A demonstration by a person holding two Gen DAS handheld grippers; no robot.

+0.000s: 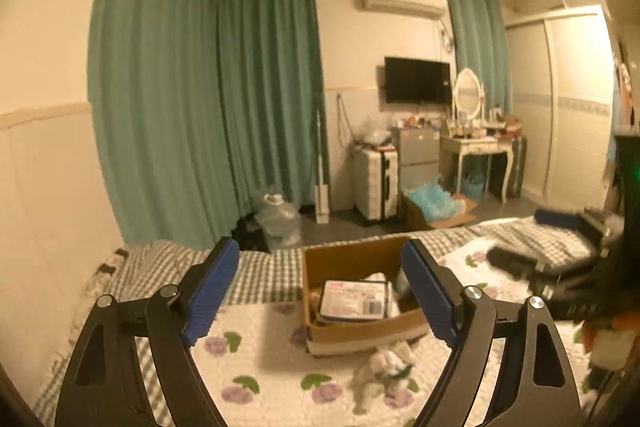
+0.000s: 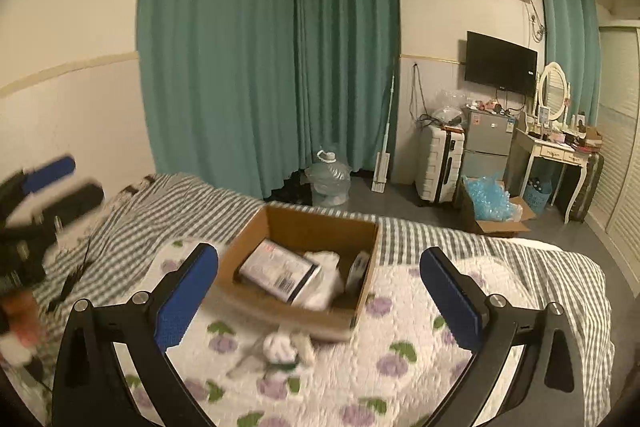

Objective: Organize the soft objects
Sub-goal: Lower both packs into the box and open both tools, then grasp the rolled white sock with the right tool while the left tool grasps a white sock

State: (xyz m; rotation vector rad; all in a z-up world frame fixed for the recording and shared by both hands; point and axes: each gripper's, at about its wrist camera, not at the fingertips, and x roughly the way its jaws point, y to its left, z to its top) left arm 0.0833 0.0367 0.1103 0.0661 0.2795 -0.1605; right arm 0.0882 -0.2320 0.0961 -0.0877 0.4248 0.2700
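Both claws, left claw point(image 1: 320, 291) and right claw point(image 2: 318, 297), hang spread and empty above the bed point(image 2: 420, 347). At 6 o'clock of the cardboard box point(image 2: 304, 227) lies the plush toy point(image 2: 280, 347).

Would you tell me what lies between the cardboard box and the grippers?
A small white plush toy lies on the floral blanket just before the cardboard box, in both views.
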